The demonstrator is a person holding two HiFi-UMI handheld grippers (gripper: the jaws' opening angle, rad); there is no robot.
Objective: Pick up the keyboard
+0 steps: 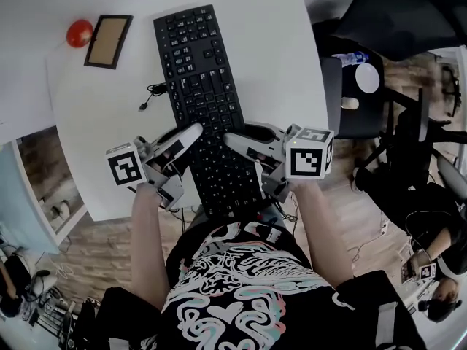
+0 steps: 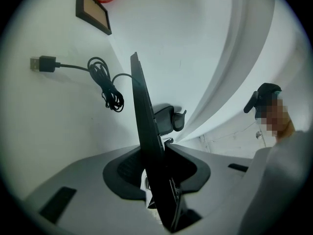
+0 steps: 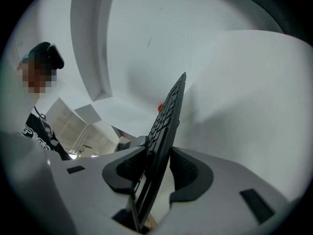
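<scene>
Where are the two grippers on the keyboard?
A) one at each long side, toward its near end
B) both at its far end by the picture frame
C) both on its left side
A: the head view shows the left gripper and right gripper flanking the keyboard there.

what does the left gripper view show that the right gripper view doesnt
Only the left gripper view: the coiled cable with its plug and the picture frame on the table. Only the right gripper view: the rows of keys. Both: the keyboard edge-on between that view's own jaws, the white table and a person in the background.
</scene>
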